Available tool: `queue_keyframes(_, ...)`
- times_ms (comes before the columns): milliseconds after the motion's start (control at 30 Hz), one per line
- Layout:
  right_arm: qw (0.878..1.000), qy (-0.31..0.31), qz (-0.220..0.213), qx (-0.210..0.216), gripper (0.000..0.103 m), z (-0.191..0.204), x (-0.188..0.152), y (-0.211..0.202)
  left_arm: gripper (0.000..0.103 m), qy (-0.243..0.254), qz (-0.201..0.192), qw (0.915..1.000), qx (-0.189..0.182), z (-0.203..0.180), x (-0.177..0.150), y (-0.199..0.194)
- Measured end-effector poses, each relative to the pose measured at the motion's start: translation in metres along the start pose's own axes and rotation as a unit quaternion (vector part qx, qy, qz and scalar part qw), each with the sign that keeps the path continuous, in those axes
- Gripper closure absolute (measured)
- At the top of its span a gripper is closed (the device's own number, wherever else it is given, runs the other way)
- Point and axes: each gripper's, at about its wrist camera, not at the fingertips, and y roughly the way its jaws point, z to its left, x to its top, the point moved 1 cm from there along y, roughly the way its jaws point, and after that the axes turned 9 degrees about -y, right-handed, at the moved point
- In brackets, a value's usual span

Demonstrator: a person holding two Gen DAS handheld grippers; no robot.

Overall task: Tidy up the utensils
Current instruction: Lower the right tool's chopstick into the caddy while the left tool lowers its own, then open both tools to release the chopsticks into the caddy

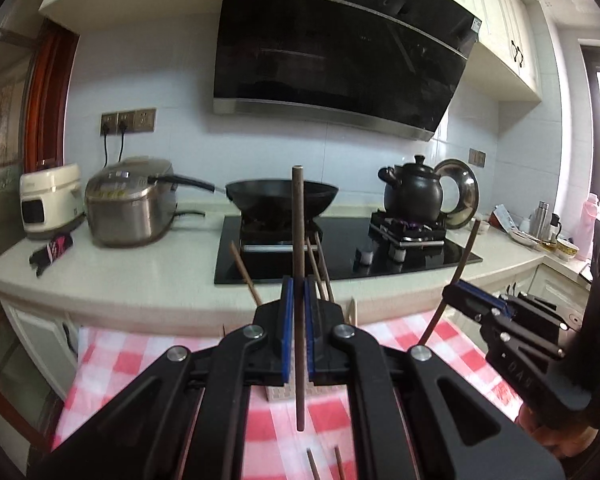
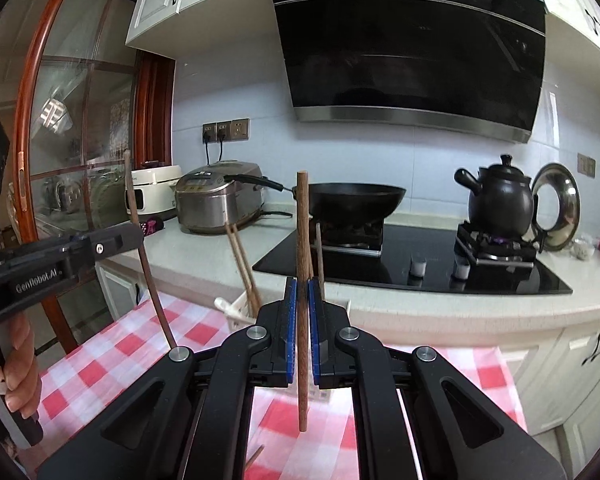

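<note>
Each gripper's fingers clamp one upright chopstick: left gripper point(image 1: 296, 332) holds the dark chopstick point(image 1: 298, 240); right gripper point(image 2: 303, 336) the reddish chopstick point(image 2: 302, 240); the holder point(image 2: 240, 312) stands just ahead on the table point(image 2: 100, 364), nearer the right.

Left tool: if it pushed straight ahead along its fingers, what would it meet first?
Probably the chopsticks standing just beyond the left tool, which grips a dark chopstick; depth is unclear. The counter edge follows.
</note>
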Motion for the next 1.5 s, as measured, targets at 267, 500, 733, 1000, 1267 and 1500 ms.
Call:
queue_keyframes(267,1.0,-0.004,-0.008,0.011,0.097,-0.015,0.029,0.032,0.098,0.005,-0.013,0.9998,-0.01,-0.006,0.045,0.035)
queue_keyframes(500,0.999,-0.024,-0.014,0.024,0.097,-0.028,0.055,0.063,0.098,0.005,-0.01,0.9998,-0.015,-0.006,0.071,0.076)
queue_keyframes(733,0.998,-0.006,0.035,0.051,0.097,-0.038,0.038,0.11,0.098,-0.014,0.021,0.9997,-0.005,0.01,0.058,0.131)
queue_keyframes(1000,0.991,0.001,0.108,0.075,0.097,-0.033,-0.008,0.156,0.098,-0.038,0.097,0.9945,0.009,0.039,0.0,0.192)
queue_keyframes(1267,0.99,0.018,0.115,0.076,0.094,-0.032,-0.014,0.164,0.096,-0.055,0.113,0.9919,0.021,0.061,-0.026,0.202)
queue_keyframes(1500,0.992,0.033,0.103,0.061,0.055,-0.034,-0.011,0.141,0.081,-0.054,0.1,0.9932,0.026,0.067,-0.022,0.167)
